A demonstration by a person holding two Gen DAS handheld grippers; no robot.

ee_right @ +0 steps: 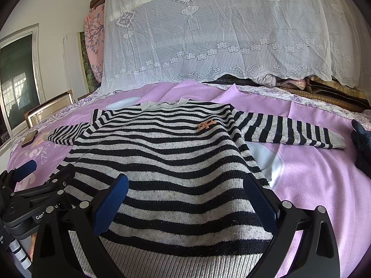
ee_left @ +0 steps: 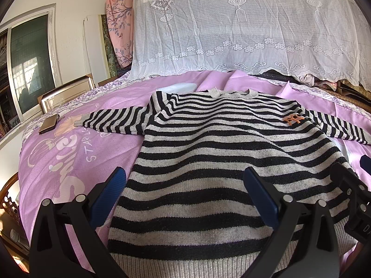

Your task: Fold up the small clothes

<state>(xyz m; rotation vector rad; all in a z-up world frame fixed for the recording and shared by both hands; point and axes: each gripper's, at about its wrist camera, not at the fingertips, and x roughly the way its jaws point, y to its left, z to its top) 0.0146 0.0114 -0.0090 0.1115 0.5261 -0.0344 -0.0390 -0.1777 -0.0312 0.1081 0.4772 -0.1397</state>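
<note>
The sweater (ee_left: pixel 208 153) lies flat on the bedspread (ee_left: pixel 69 162), a phone (ee_left: pixel 49 123) at its ten o'clock, the lace-draped pile (ee_left: pixel 243 27) at twelve

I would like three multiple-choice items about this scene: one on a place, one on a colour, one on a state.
1. Where does the phone lie?
A. on the pink bedcover, beyond the cuff of one sweater sleeve
B. on the sweater's chest
C. under the lace cloth

2. What colour is the small emblem on the striped sweater?
A. green
B. orange
C. white

3. How does the sweater lie?
A. folded in half
B. rolled up
C. spread flat, both sleeves out to the sides

Answers: 1 A, the phone rests on the cover past the sleeve end. 2 B, the emblem is orange on grey and black stripes. 3 C, body and both sleeves lie open; left gripper and right gripper are open above the hem.
</note>
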